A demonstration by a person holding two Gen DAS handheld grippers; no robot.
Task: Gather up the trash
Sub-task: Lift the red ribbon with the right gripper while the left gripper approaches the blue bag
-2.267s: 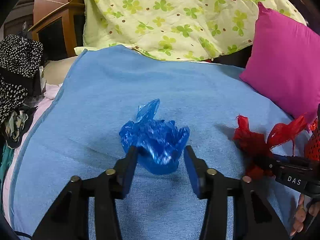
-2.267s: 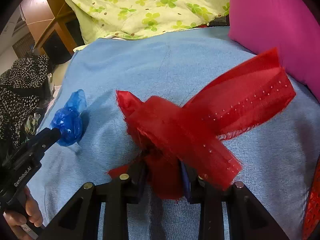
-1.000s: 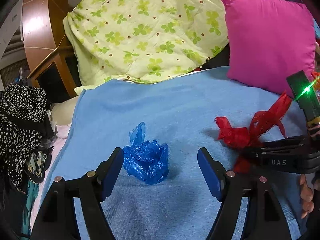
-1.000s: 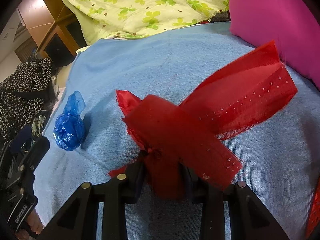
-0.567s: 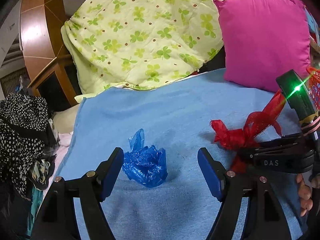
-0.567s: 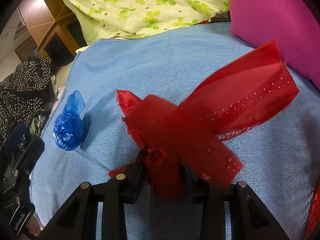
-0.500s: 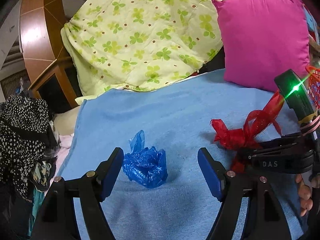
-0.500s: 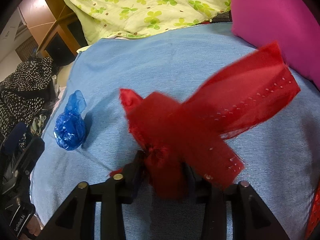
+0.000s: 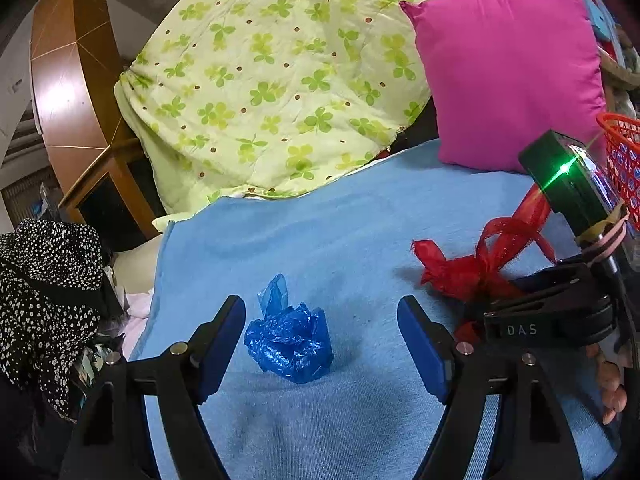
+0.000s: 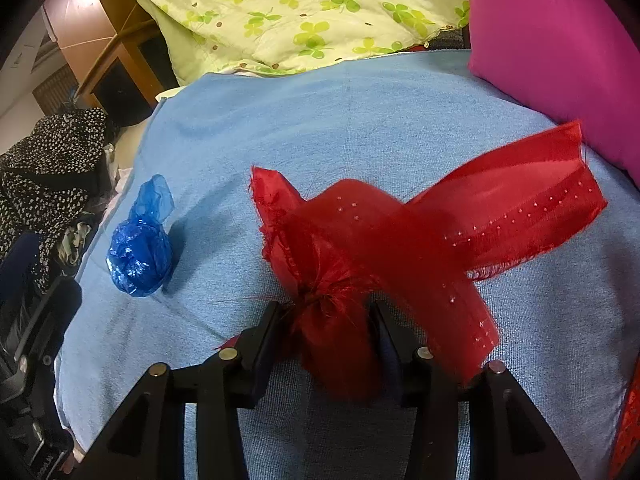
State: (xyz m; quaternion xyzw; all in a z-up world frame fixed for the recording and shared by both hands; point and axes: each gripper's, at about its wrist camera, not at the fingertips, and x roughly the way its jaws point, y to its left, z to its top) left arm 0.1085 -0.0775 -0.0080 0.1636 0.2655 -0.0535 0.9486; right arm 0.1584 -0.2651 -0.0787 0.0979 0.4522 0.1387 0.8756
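A crumpled blue plastic bag (image 9: 290, 342) lies on the blue blanket (image 9: 320, 240). It sits between the wide-apart fingers of my left gripper (image 9: 320, 308), which is open and touches nothing. To its right lies a red ribbon bow (image 9: 460, 268). In the right wrist view the bow's (image 10: 400, 232) knotted tail sits between the fingers of my right gripper (image 10: 325, 308). Those jaws are opening and a slim gap shows at the left pad (image 10: 268, 332). The blue bag (image 10: 140, 248) is off to the left there.
A pink pillow (image 9: 508, 88) and a green-flowered quilt (image 9: 272, 80) back the blanket. A red mesh basket (image 9: 622, 160) stands at the far right. Black spotted clothes (image 9: 44, 300) hang off the left edge by wooden furniture (image 9: 68, 92). A hand (image 9: 610, 384) holds the right tool.
My left gripper has let go of the blue bag, spread wide and drawn back from it. My right gripper's jaws have widened around the red bow's tail, which stays in place.
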